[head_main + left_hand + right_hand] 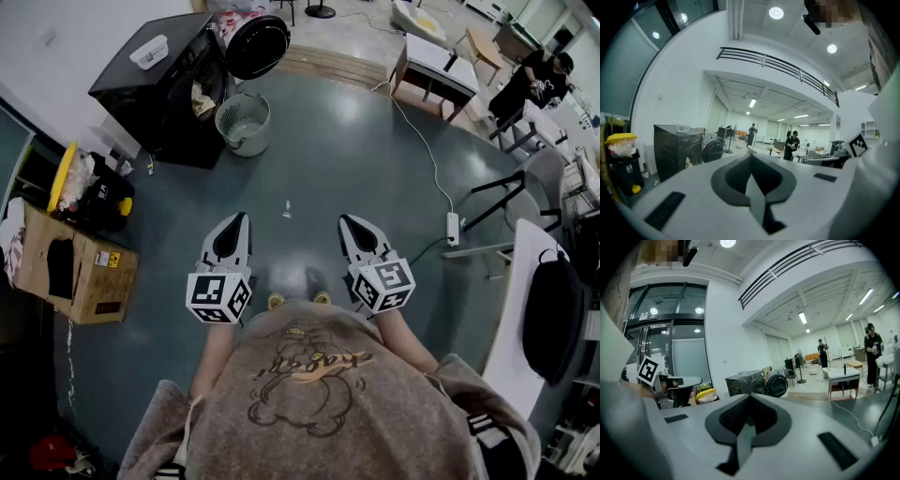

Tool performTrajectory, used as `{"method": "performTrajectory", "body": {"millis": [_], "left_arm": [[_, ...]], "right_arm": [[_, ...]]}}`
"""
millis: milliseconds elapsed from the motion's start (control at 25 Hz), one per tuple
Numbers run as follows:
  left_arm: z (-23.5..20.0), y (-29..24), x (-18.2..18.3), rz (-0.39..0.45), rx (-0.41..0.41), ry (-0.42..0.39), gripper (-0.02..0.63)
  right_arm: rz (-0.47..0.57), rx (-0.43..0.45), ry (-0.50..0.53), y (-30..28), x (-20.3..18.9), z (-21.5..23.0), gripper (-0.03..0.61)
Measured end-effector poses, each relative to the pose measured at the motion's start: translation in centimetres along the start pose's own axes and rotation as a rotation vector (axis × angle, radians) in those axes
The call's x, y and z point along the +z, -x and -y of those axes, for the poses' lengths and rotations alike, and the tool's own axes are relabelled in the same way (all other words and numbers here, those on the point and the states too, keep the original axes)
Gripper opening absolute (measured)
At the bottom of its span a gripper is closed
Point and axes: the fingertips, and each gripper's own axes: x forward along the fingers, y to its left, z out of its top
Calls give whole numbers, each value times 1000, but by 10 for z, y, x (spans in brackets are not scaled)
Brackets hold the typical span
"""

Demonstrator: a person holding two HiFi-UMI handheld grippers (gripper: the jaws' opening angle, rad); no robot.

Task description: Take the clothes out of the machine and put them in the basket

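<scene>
Empty left gripper (239, 217) and right gripper (345, 219), jaws together, held well apart from the black front-loading machine (155, 89).
If gripped loosely, clothes (201, 97) may be dropped beside the grey plastic basket (253, 141).

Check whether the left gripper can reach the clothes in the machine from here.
Probably not yet. The left gripper, shut and empty, sits far short of the machine across the floor. Its door is open, clothes showing; only the basket stands nearby, so stepping closer should do.

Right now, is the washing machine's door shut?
No: the head view shows the machine with its round door swung wide open and clothes visible in the opening.
</scene>
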Motion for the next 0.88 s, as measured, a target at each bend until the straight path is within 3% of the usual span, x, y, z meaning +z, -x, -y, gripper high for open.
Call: {"method": "performTrajectory", "body": {"millis": [400, 880], "left_arm": [[-23, -5, 2, -12, -17, -8, 8], [-64, -36, -5, -41, -90, -17, 8]], "right_arm": [[14, 1, -25, -22, 4, -10, -3], [-9, -53, -34, -66, -18, -11, -3]]}}
